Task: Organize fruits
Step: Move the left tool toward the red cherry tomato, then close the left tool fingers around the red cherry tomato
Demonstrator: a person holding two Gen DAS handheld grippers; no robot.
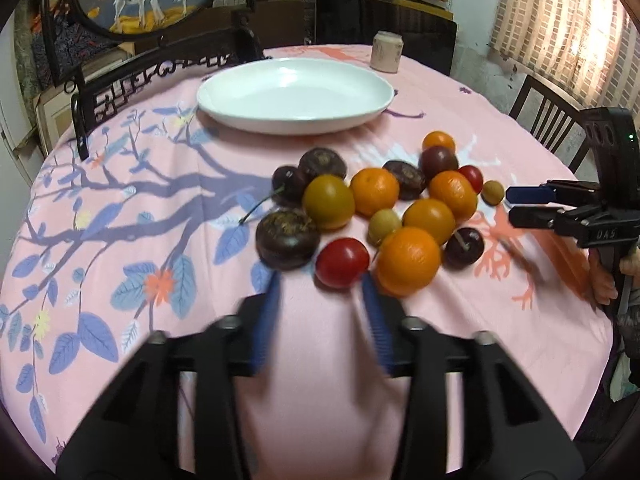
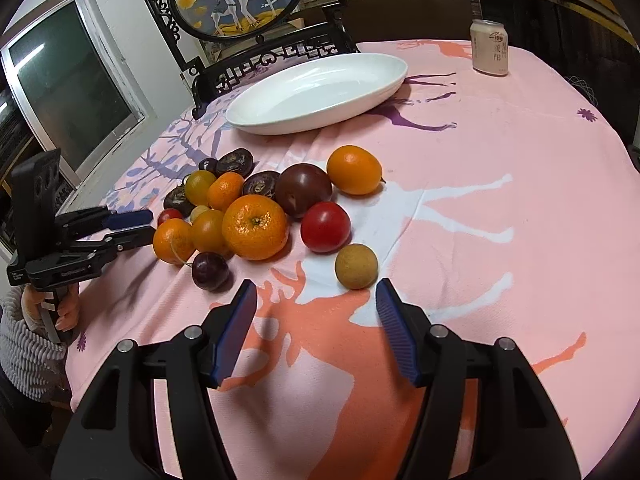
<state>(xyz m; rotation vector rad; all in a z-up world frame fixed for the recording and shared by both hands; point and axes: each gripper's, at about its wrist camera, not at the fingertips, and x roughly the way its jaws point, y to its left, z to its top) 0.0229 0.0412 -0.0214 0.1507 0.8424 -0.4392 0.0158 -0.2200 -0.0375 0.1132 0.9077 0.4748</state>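
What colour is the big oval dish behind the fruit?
The dish is plain white, with no pattern; the right wrist view shows it best.

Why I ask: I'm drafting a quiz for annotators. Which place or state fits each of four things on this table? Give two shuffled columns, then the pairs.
Things
1. white plate
2. drink can
3. tan round fruit
4. left tongs

Place or state
A. open, just short of a red tomato
B. upright, near the far edge of the table
C. empty, beyond the fruit pile
D. lying just ahead of the right tongs

Pairs: 1-C, 2-B, 3-D, 4-A
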